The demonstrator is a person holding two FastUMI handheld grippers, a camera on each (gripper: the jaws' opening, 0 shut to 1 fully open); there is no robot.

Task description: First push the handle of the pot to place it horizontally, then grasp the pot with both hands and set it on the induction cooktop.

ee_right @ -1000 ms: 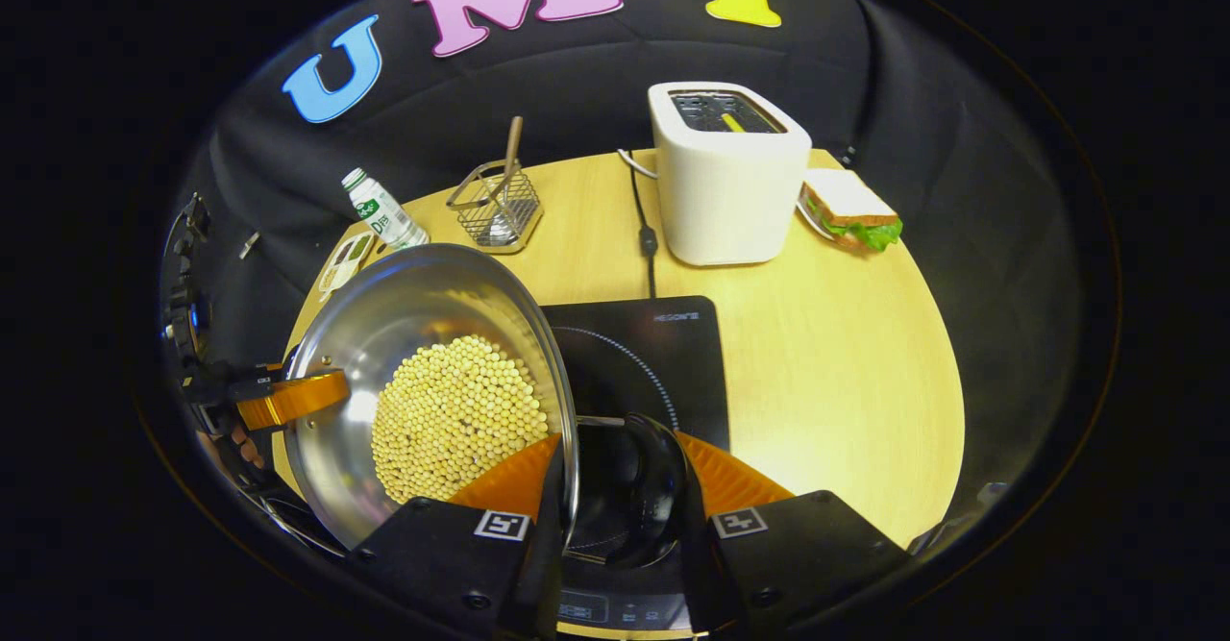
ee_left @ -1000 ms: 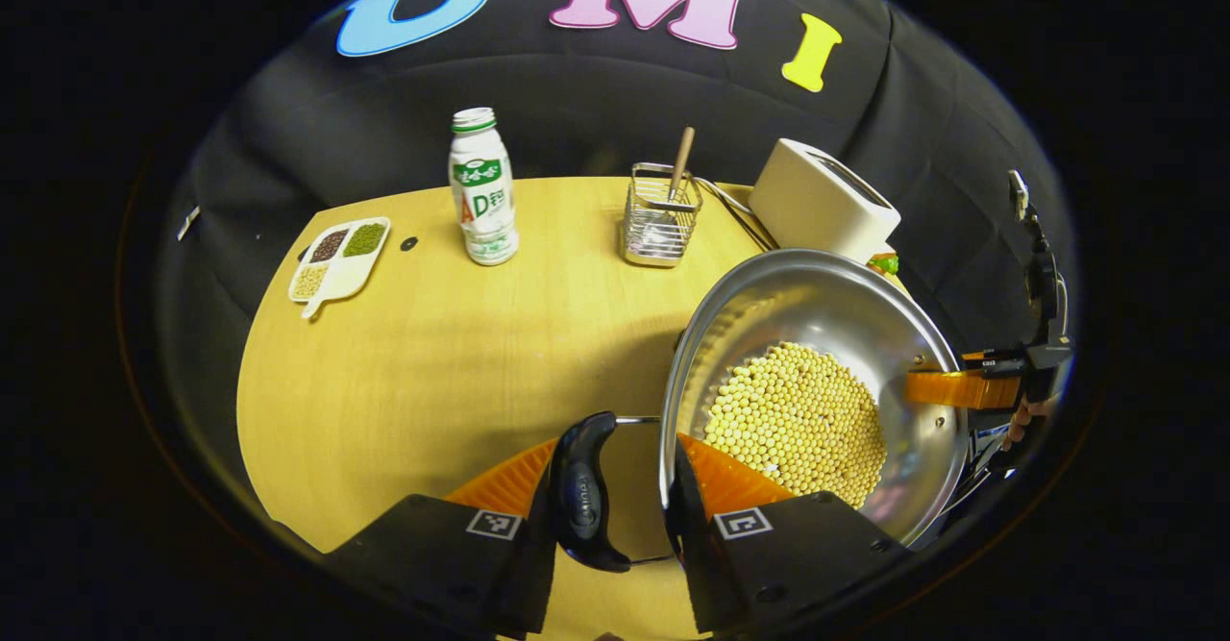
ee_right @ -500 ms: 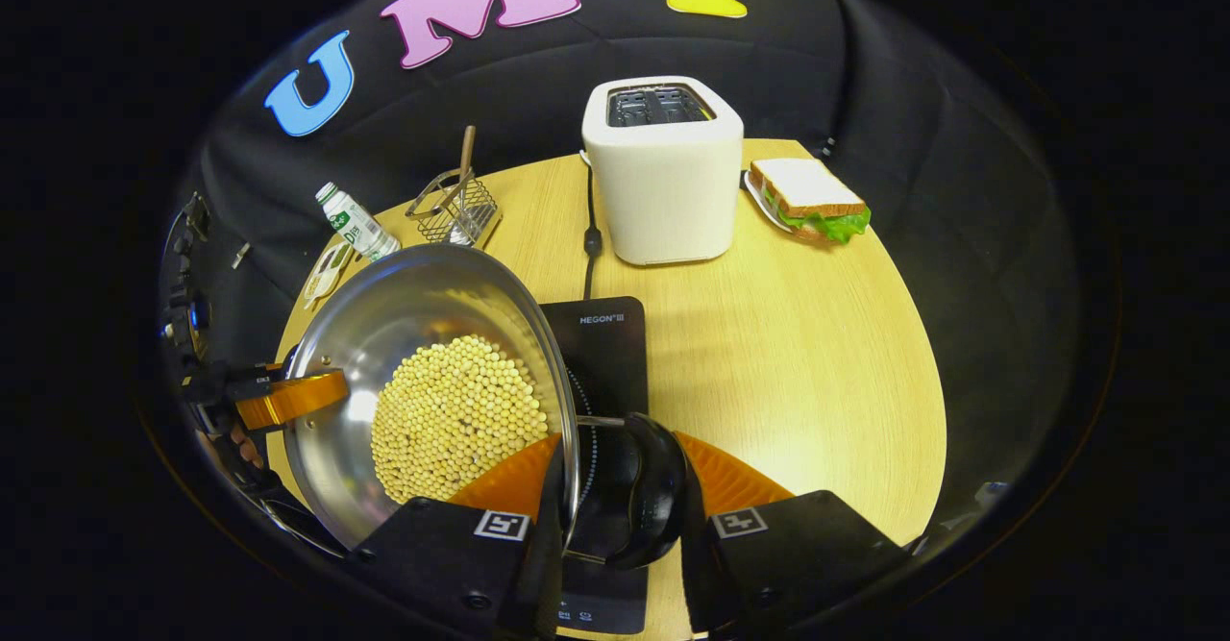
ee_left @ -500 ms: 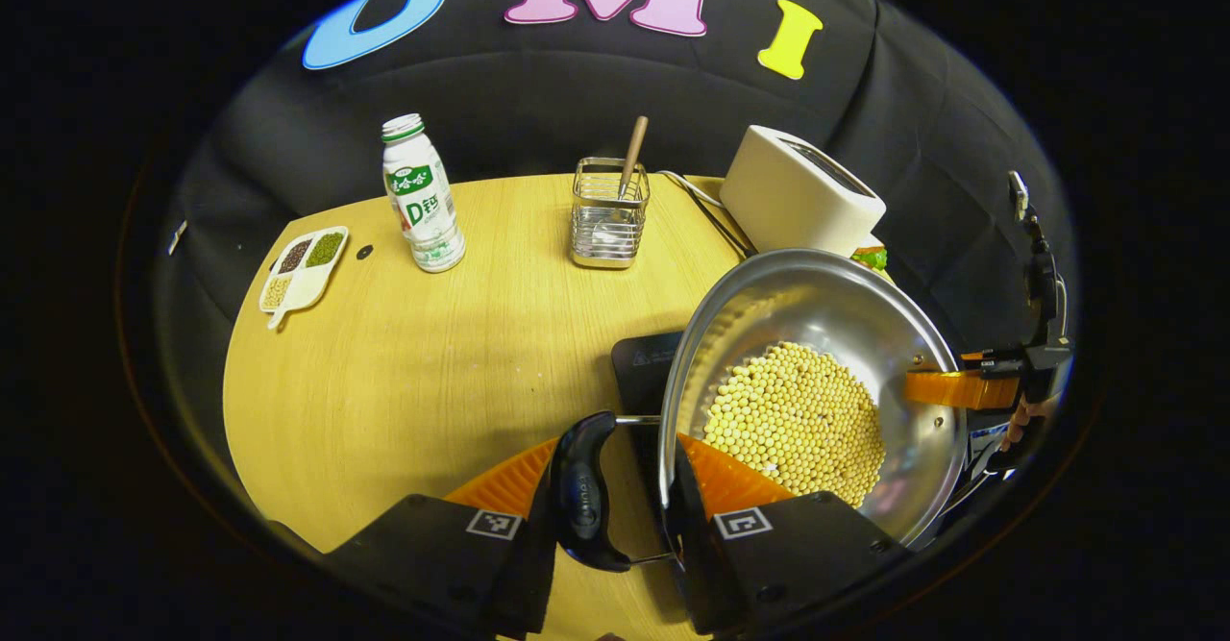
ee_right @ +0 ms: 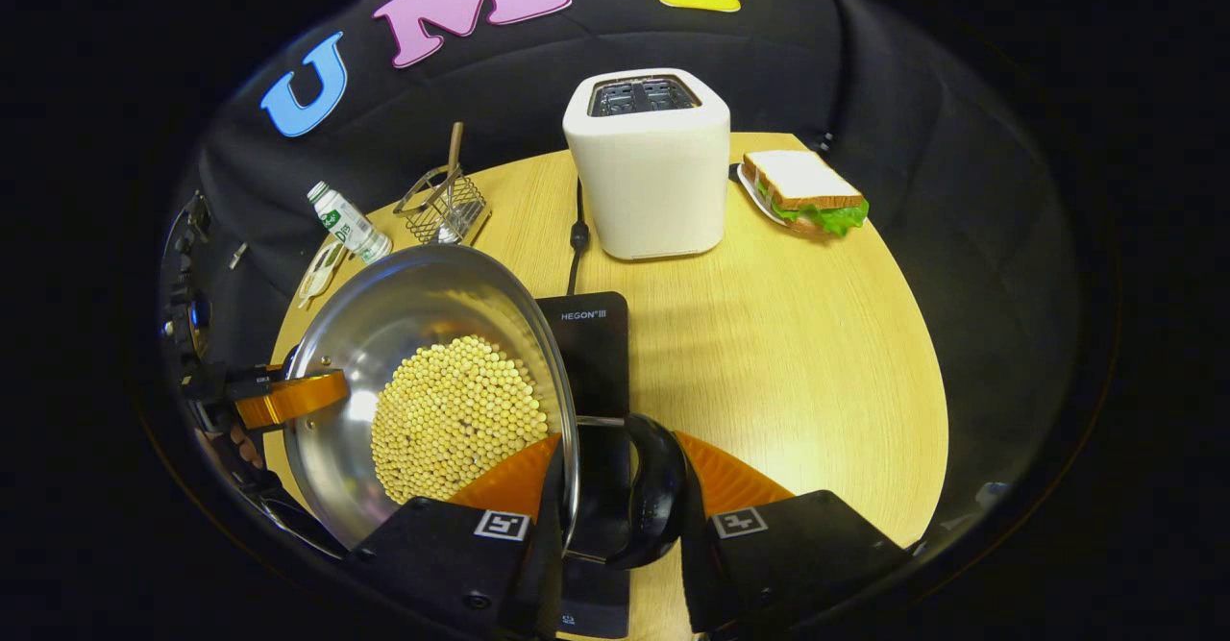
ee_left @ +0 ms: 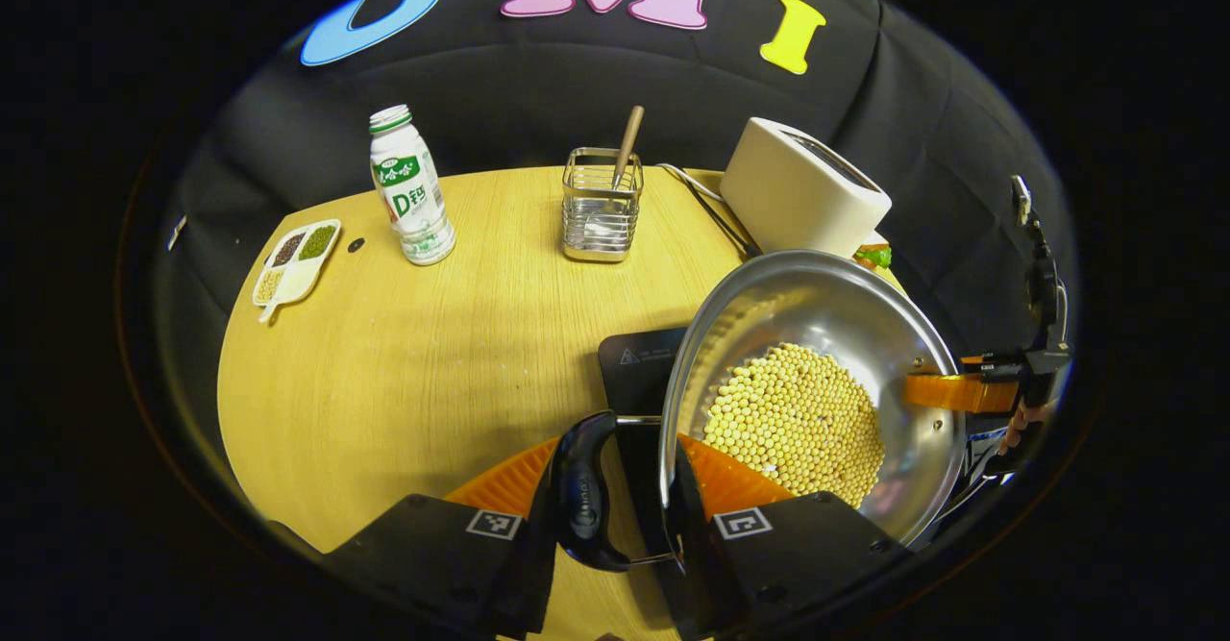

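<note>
You have a round steel pot (ee_left: 817, 305) with a shiny inner wall, its floor covered by a layer of small pale yellow beans (ee_left: 796, 422). The pot carries two black loop handles on thin wire brackets, one at each side of the rim; the handle (ee_left: 579, 492) in the left gripper view and the handle (ee_right: 646, 492) in the right gripper view each stick outward, level with the rim. The pot is held up, off the wooden table. The induction cooktop (ee_right: 593, 353) is a flat black slab lying on the table, partly under the pot. You cannot tell whether the pot base touches it.
</note>
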